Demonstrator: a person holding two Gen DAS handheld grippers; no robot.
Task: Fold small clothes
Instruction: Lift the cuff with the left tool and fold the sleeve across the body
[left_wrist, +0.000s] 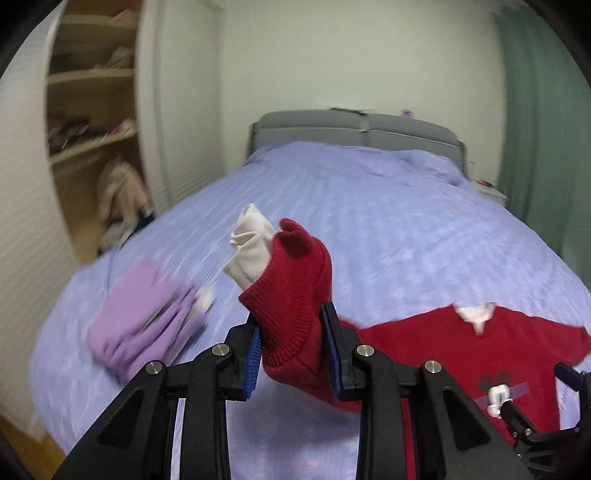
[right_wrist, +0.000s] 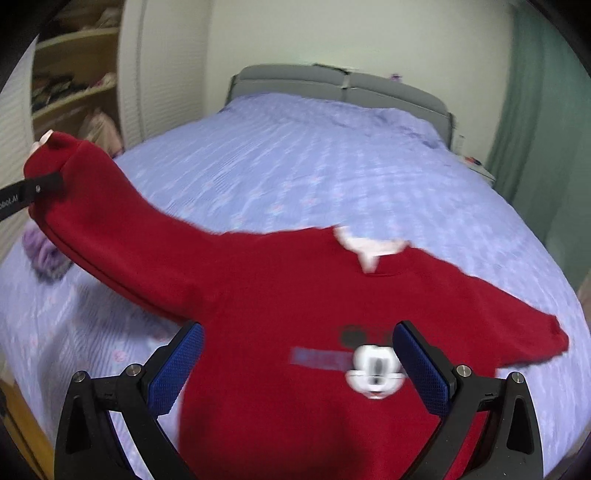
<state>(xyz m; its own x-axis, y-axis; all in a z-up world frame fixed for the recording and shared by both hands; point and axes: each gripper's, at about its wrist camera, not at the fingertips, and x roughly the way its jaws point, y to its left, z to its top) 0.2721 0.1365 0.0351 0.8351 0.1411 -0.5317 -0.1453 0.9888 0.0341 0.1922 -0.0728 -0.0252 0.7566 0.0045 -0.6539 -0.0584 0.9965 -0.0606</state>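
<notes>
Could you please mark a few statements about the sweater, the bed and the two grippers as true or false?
1. The left gripper is shut on the cuff of the red sweater. True.
2. The right gripper grips the sweater's hem. False: it is open, above the sweater's front.
3. The bed has a green cover. False: it is lilac.
4. A purple garment lies on the bed to the left. True.
5. The sweater is folded in half. False: it is spread out, one sleeve lifted.
</notes>
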